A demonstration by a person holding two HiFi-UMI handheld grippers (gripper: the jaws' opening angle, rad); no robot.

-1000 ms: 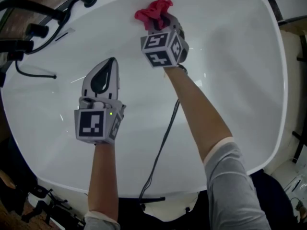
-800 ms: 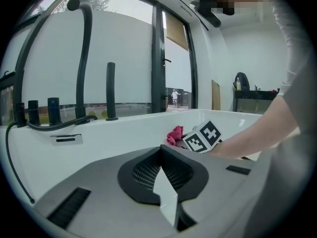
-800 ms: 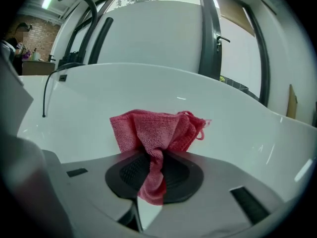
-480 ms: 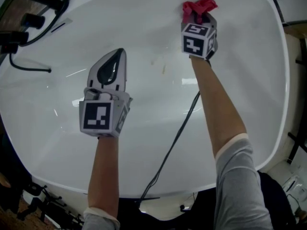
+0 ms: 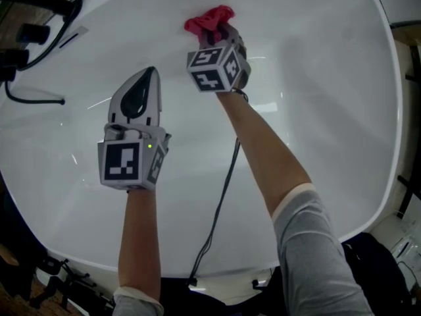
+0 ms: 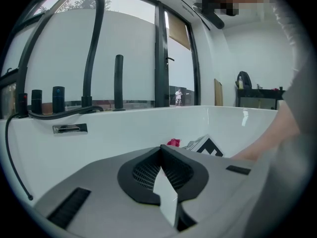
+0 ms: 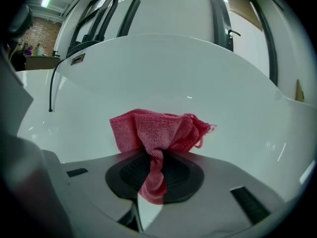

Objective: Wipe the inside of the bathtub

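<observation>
The white bathtub (image 5: pixel 329 110) fills the head view. My right gripper (image 5: pixel 217 33) is shut on a red cloth (image 5: pixel 208 20), which it presses against the tub's far inner wall. In the right gripper view the red cloth (image 7: pixel 156 133) bunches out of the closed jaws against the white tub wall (image 7: pixel 163 68). My left gripper (image 5: pixel 145 78) hovers over the tub's left half, jaws together with nothing between them. The left gripper view shows those closed jaws, with the red cloth (image 6: pixel 173 143) small beyond them.
Black faucet fittings and a hose (image 5: pixel 33 51) stand at the tub's upper left rim. A black cable (image 5: pixel 220 196) trails from the right gripper down over the tub's near edge. A metal overflow plate (image 6: pixel 69 129) sits on the tub wall below black taps (image 6: pixel 58 99).
The right gripper with the cloth swept right along the far wall, then back left to about where it was a second ago. The left gripper barely moved.
</observation>
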